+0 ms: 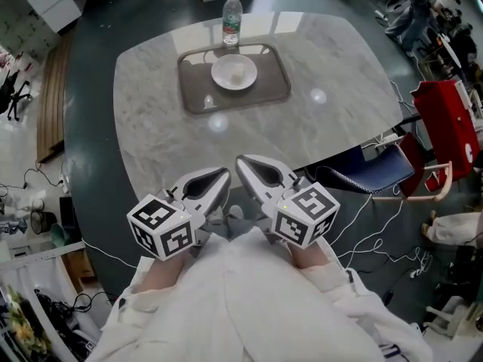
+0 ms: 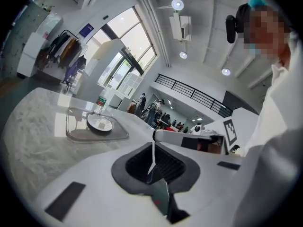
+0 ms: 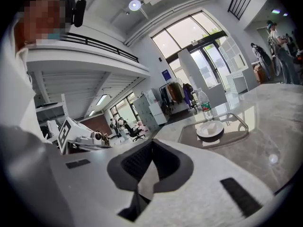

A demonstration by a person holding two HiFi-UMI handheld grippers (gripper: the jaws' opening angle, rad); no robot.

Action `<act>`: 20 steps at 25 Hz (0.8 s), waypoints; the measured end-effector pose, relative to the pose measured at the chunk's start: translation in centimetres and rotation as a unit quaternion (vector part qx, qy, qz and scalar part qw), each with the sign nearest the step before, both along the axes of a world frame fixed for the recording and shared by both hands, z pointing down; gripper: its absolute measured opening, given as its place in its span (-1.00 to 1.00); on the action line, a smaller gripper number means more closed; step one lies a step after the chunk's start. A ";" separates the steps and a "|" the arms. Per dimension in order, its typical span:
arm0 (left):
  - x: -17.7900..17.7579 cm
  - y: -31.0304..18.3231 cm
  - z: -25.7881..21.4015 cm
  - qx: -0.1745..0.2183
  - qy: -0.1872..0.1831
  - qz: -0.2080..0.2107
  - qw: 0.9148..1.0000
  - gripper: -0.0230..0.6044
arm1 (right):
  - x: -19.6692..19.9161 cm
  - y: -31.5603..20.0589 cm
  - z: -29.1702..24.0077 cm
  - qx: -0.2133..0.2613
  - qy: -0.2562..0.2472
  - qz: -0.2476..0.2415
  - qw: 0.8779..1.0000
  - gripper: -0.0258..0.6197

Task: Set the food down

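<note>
Our marble table (image 1: 151, 119) carries a grey tray (image 1: 198, 100) on its far side. We hold the left gripper (image 1: 224, 175) and right gripper (image 1: 241, 161) side by side over the near edge, both clenched on nothing. A water bottle (image 1: 232, 19) stands just behind the tray. On the tray sits a white plate (image 1: 223, 80), and the pale food cube (image 1: 237, 72) lies on it.

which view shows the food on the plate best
The head view: it looks down into the plate, so the pale food piece shows whole. Both gripper views catch it small and side-on.
</note>
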State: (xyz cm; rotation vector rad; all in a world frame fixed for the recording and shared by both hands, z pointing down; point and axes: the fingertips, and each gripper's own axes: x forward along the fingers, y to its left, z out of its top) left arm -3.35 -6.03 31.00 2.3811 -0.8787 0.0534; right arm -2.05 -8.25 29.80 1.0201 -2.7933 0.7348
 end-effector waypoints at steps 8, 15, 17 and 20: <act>-0.8 0.6 -0.5 0.009 0.006 -0.023 1.000 -0.87 | 0.3 0.9 0.0 0.008 0.011 -0.008 1.000 -0.92; -0.9 1.0 -0.4 0.015 -0.003 -0.027 1.000 -0.88 | -0.4 2.5 0.3 0.008 0.024 -0.015 1.000 -0.92; -0.8 1.1 -0.5 0.015 -0.002 -0.029 0.999 -0.88 | -0.3 2.8 0.4 0.007 0.026 -0.017 0.999 -0.92; -0.7 1.2 -0.4 0.010 0.006 -0.026 1.000 -0.88 | 0.0 2.8 0.4 0.004 0.028 -0.010 1.000 -0.92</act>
